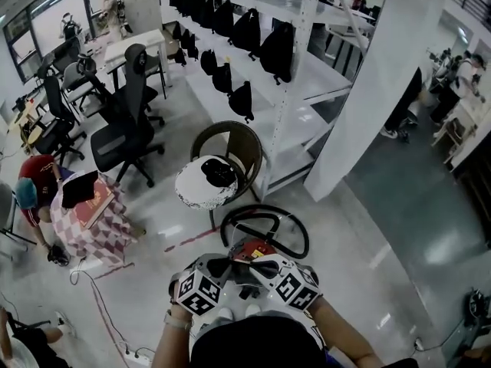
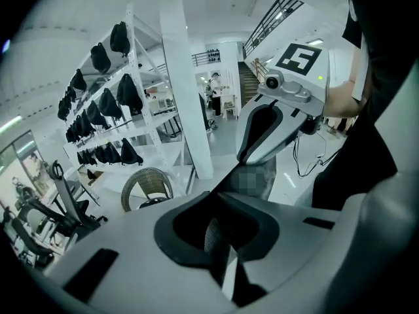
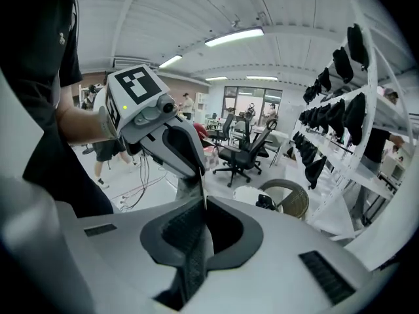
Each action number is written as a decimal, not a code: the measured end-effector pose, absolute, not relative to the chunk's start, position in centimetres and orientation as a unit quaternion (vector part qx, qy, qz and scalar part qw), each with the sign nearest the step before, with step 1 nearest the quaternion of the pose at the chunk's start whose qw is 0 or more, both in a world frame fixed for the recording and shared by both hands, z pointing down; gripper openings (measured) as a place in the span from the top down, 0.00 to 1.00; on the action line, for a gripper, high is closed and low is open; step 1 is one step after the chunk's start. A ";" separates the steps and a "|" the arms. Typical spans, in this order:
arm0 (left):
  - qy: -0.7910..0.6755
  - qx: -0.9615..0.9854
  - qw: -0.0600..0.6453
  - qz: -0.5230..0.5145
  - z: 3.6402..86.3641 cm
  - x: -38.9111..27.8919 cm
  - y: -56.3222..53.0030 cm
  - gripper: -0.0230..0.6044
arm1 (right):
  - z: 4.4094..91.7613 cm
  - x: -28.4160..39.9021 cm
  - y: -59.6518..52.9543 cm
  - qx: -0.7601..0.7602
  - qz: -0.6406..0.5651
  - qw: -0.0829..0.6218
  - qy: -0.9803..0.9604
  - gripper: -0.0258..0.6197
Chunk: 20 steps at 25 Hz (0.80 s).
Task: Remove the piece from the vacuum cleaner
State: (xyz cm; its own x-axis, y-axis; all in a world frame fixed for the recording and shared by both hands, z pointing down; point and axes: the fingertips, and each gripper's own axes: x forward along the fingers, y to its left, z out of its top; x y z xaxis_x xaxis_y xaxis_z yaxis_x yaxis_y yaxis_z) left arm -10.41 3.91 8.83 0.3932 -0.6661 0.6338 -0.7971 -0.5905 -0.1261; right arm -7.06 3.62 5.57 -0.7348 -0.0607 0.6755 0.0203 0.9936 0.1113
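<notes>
I'm looking at a person standing on a glossy pale grey floor (image 1: 360, 228) with both tools held close against the chest. The left gripper (image 1: 203, 280) and the right gripper (image 1: 290, 280) sit side by side, nearly touching. Each is a smooth white plastic shell carrying a cube of black-and-white square markers. In the left gripper view its dark ribbed pads (image 2: 215, 234) are pressed together with nothing between them. The right gripper view shows the same: ribbed rubber pads (image 3: 193, 241) meeting in a tight seam, empty.

The red vacuum cleaner (image 1: 253, 248), a rounded hard-plastic canister, lies on the floor just ahead of and below the grippers, which cover its near part. Its black hose (image 1: 301, 232) curls in a wide, smooth loop around the far side. I cannot make out which piece is the removable one.

Just beyond the hose stands a round-backed brown wicker chair (image 1: 244, 146) with a round white speckled seat pad (image 1: 196, 190) and a small black lump (image 1: 219, 172) on it. To the left, a low table draped in pink-and-white checked cloth (image 1: 103, 228) bears a flat red book (image 1: 98, 204). Black mesh office chairs (image 1: 123, 133) stand farther back. A broad white square pillar (image 1: 383, 90) rises on the right, and white metal shelving (image 1: 326, 75) holds rows of soft black bags (image 1: 276, 48).
</notes>
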 end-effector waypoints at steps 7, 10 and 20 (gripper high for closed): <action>-0.447 0.832 0.062 0.322 6.9 -10.7 3.5 0.90 | 3.7 -7.3 3.4 0.032 -0.073 0.353 -0.932 0.90; -0.446 0.833 0.056 0.321 6.9 -10.7 3.5 0.90 | 3.6 -7.2 3.5 0.040 -0.076 0.351 -0.932 0.90; -0.445 0.835 0.050 0.321 6.7 -10.5 3.7 0.90 | 3.5 -7.1 4.0 0.055 -0.073 0.347 -0.934 0.90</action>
State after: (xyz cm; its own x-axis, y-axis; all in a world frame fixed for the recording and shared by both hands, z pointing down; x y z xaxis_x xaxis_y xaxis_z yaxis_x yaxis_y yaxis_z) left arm -10.51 3.75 6.74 0.3981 -0.7105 0.5803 -0.7743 -0.5994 -0.2028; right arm -7.05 4.03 3.53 -0.7538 -0.1526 0.6391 -0.0515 0.9834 0.1740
